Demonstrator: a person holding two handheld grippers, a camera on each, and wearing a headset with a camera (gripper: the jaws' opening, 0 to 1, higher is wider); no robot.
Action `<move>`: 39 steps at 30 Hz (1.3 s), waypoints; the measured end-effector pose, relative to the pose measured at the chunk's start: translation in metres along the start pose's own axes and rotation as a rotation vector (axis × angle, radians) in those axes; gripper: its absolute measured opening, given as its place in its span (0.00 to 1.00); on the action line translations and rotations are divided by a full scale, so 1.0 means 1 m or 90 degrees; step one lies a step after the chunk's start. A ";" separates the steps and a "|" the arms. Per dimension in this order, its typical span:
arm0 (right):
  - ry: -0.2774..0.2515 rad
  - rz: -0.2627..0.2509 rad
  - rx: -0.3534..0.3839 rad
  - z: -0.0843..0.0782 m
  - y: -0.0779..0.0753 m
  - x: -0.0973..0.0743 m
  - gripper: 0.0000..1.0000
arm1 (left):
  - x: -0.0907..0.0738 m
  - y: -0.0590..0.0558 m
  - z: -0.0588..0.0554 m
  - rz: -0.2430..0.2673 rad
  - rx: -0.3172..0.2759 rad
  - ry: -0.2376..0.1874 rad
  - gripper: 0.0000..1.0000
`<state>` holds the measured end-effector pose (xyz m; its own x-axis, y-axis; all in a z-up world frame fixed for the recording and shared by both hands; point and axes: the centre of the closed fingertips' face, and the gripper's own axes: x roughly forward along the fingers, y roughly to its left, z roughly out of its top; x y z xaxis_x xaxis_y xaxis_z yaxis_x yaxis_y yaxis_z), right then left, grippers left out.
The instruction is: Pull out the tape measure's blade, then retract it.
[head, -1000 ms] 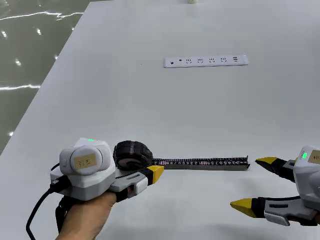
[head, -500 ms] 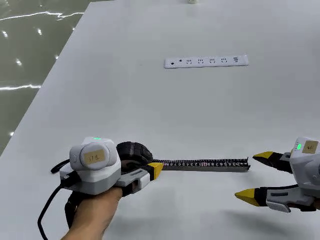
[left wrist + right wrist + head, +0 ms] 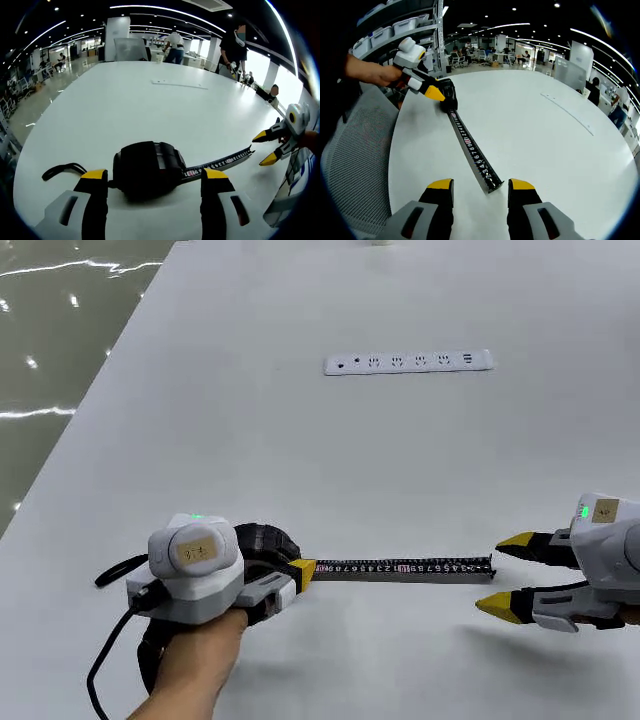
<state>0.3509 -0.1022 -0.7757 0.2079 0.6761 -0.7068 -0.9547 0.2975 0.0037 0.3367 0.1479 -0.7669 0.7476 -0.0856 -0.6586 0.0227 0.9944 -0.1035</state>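
Bench open, blade out (flat); right tool near tip

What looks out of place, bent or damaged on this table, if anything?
Nothing stands out. The tape measure sits on the white table with its blade pulled out, lying flat and straight with no visible kink. The power strip lies flat farther back.

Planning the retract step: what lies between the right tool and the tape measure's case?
The pulled-out blade, flat on the table, runs from the case to the open right tool. The head view and right gripper view show it.
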 end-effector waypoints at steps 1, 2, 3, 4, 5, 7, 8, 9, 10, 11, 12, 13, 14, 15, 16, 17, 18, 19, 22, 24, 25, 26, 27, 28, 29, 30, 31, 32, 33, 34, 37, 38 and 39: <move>0.002 0.001 -0.002 0.000 -0.001 0.001 0.39 | 0.000 0.000 0.000 0.002 0.000 -0.001 0.71; 0.003 0.003 -0.006 -0.001 -0.003 0.001 0.39 | 0.001 0.001 0.000 0.002 0.001 -0.002 0.71; 0.004 0.005 -0.010 -0.001 -0.003 0.002 0.38 | 0.001 0.001 0.000 0.003 0.001 -0.004 0.71; 0.004 0.009 -0.013 -0.001 -0.004 0.002 0.37 | 0.001 0.001 0.001 0.006 0.002 -0.007 0.71; 0.006 0.014 -0.016 -0.001 -0.006 0.003 0.36 | 0.002 0.002 0.001 0.007 0.004 -0.009 0.71; 0.009 0.015 -0.027 -0.002 -0.008 0.005 0.34 | 0.003 0.002 0.001 0.007 0.003 -0.009 0.70; 0.011 0.016 -0.030 -0.003 -0.008 0.006 0.33 | 0.003 0.002 0.000 0.007 0.002 -0.010 0.70; 0.017 0.019 -0.034 -0.005 -0.009 0.007 0.32 | 0.003 0.002 0.000 0.009 0.003 -0.010 0.70; 0.019 0.020 -0.036 -0.005 -0.009 0.008 0.32 | 0.003 0.002 0.001 0.010 0.003 -0.011 0.69; 0.020 0.021 -0.040 -0.006 -0.010 0.008 0.30 | 0.003 0.002 0.001 0.010 0.003 -0.013 0.68; 0.023 0.027 -0.045 -0.007 -0.009 0.010 0.29 | 0.003 0.002 0.002 0.010 0.003 -0.015 0.67; 0.027 0.030 -0.048 -0.008 -0.009 0.010 0.28 | 0.003 0.002 0.002 0.010 0.003 -0.017 0.66; 0.031 0.031 -0.054 -0.008 -0.010 0.011 0.27 | 0.003 0.002 0.003 0.008 0.002 -0.018 0.65; 0.036 0.033 -0.059 -0.009 -0.011 0.012 0.27 | 0.004 0.001 0.003 0.007 0.001 -0.021 0.64; 0.038 0.034 -0.060 -0.010 -0.011 0.013 0.26 | 0.004 0.001 0.004 0.005 0.000 -0.023 0.63; 0.040 0.037 -0.062 -0.011 -0.013 0.014 0.24 | 0.004 0.001 0.003 0.004 -0.002 -0.022 0.62; 0.041 0.040 -0.065 -0.012 -0.013 0.014 0.23 | 0.004 0.002 0.003 0.006 0.000 -0.023 0.61; 0.043 0.041 -0.067 -0.012 -0.013 0.015 0.22 | 0.004 0.003 0.004 0.006 0.000 -0.024 0.60; 0.051 0.047 -0.075 -0.014 -0.014 0.018 0.20 | 0.005 0.005 0.004 0.008 -0.003 -0.026 0.58; 0.053 0.048 -0.078 -0.015 -0.015 0.019 0.19 | 0.005 0.006 0.004 0.008 -0.005 -0.028 0.57; 0.055 0.049 -0.079 -0.016 -0.016 0.020 0.18 | 0.005 0.006 0.004 0.009 -0.005 -0.028 0.57; 0.055 0.050 -0.081 -0.016 -0.016 0.020 0.18 | 0.005 0.006 0.004 0.009 -0.005 -0.028 0.56; 0.056 0.051 -0.083 -0.016 -0.016 0.021 0.17 | 0.004 0.006 0.004 0.009 -0.006 -0.029 0.56; 0.056 0.052 -0.084 -0.016 -0.016 0.021 0.16 | 0.005 0.007 0.004 0.009 -0.006 -0.029 0.56; 0.057 0.053 -0.084 -0.016 -0.016 0.021 0.16 | 0.004 0.006 0.004 0.009 -0.006 -0.029 0.55; 0.058 0.053 -0.085 -0.016 -0.016 0.022 0.15 | 0.004 0.006 0.004 0.009 -0.006 -0.029 0.55; 0.057 0.054 -0.086 -0.016 -0.016 0.022 0.15 | 0.004 0.006 0.004 0.009 -0.006 -0.029 0.55; 0.057 0.054 -0.085 -0.017 -0.016 0.022 0.15 | 0.004 0.006 0.004 0.009 -0.005 -0.029 0.55; 0.057 0.054 -0.085 -0.017 -0.016 0.022 0.14 | 0.004 0.006 0.004 0.009 -0.005 -0.029 0.55; 0.056 0.054 -0.084 -0.017 -0.016 0.022 0.13 | 0.004 0.005 0.004 0.009 -0.005 -0.029 0.55; 0.054 0.057 -0.079 -0.016 -0.017 0.022 0.13 | 0.004 0.005 0.004 0.009 -0.005 -0.029 0.55; 0.053 0.057 -0.079 -0.017 -0.017 0.022 0.13 | 0.004 0.005 0.004 0.009 -0.005 -0.029 0.55; 0.053 0.058 -0.078 -0.017 -0.017 0.022 0.12 | 0.004 0.005 0.004 0.009 -0.005 -0.029 0.55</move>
<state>0.3679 -0.1035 -0.8031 0.1060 0.6374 -0.7632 -0.9887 0.1492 -0.0128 0.3423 0.1527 -0.7673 0.7775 -0.0680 -0.6252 0.0064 0.9949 -0.1002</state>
